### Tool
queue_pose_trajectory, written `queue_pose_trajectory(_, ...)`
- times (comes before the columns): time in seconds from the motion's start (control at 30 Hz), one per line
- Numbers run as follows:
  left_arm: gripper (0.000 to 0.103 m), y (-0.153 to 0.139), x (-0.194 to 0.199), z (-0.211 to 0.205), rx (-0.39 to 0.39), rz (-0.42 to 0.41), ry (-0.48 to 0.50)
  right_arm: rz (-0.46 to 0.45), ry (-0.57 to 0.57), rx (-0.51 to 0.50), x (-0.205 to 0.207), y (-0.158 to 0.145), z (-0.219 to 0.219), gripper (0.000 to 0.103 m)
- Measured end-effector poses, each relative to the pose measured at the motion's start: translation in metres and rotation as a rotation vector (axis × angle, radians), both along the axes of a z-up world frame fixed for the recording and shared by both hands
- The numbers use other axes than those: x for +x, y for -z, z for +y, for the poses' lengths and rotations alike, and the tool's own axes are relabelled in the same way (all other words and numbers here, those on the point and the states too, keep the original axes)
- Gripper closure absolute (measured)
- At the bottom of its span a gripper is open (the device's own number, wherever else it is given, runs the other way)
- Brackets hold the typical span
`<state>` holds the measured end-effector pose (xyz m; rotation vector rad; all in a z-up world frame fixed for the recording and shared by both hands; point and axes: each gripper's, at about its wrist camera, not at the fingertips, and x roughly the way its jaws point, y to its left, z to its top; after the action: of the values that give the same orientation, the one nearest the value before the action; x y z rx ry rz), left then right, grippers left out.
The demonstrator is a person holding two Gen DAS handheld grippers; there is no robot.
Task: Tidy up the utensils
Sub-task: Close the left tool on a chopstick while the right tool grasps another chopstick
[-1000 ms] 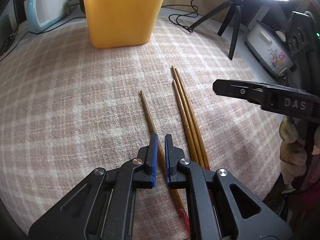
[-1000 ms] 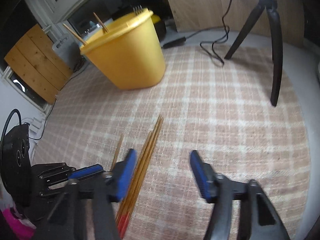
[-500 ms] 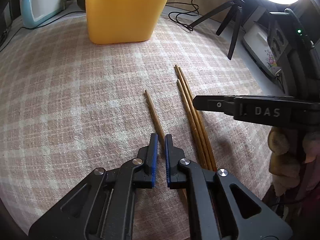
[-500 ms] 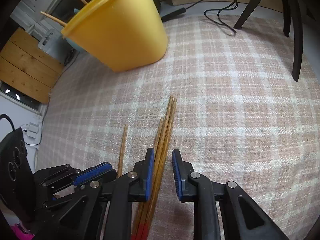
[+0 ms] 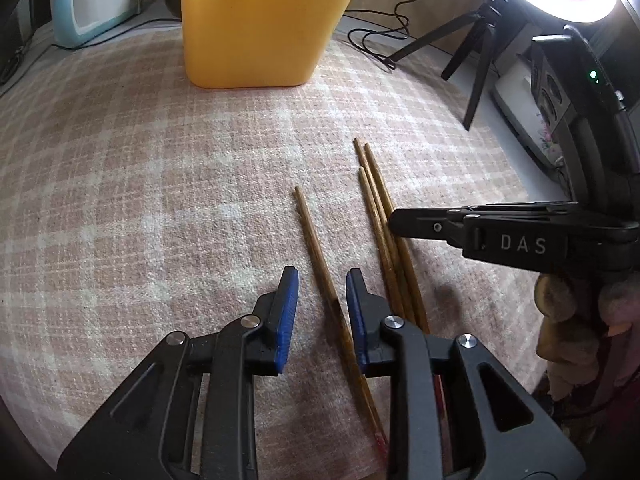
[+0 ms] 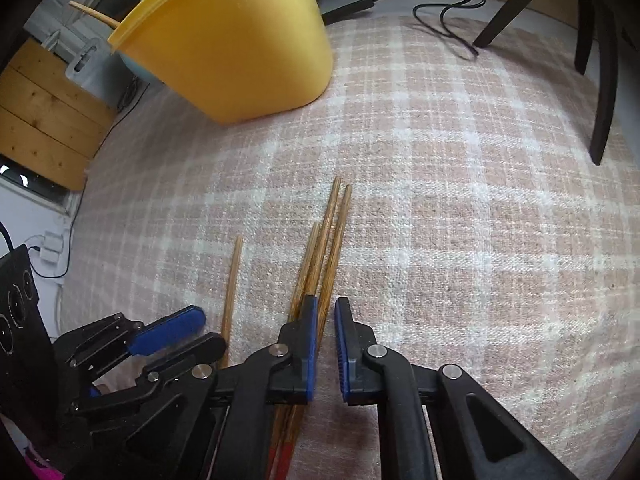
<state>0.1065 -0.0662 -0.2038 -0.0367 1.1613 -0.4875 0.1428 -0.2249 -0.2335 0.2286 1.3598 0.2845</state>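
Chopsticks [image 6: 320, 256] lie on the counter's cloth [image 5: 160, 200] before the yellow bin [image 5: 260, 20]. Right hand-held gripper [image 6: 325, 320] has just been closing, clenched on one of the bundle; left hand-held gripper [image 5: 322, 292] has just been opening, released astride the single stick [image 5: 312, 236]. Lift level, then tip it into the bin.

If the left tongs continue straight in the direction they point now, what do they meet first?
Most likely the single chopstick lying between the pads of the left tongs, which have just been opening. Below it is the checked cloth. Depth is unclear.
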Motion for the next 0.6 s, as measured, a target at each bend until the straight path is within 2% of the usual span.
queue_pose_trajectory(0.13, 0.080, 0.004, 0.002, -0.003, 0.005, 0.004, -0.026, -0.005, -0.045, -0.054, 0.006, 0.000, 0.016, 0.097)
queue_pose_trajectory(0.3, 0.080, 0.005, 0.002, -0.011, 0.054, -0.030, -0.008, 0.009, -0.104, -0.092, 0.008, -0.001, 0.024, 0.097)
queue_pose_trajectory(0.33, 0.083, 0.006, 0.002, -0.011, 0.062, -0.036, -0.005, 0.012, -0.107, -0.104, 0.009, -0.001, 0.026, 0.098)
queue_pose_trajectory(0.37, 0.089, 0.006, 0.002, -0.011, 0.072, -0.042, -0.004, 0.014, -0.111, -0.102, 0.009, -0.001, 0.026, 0.098)
queue_pose_trajectory(0.6, 0.089, 0.007, 0.009, -0.012, 0.089, -0.022, -0.017, 0.048, -0.095, -0.043, 0.022, 0.002, 0.010, 0.093)
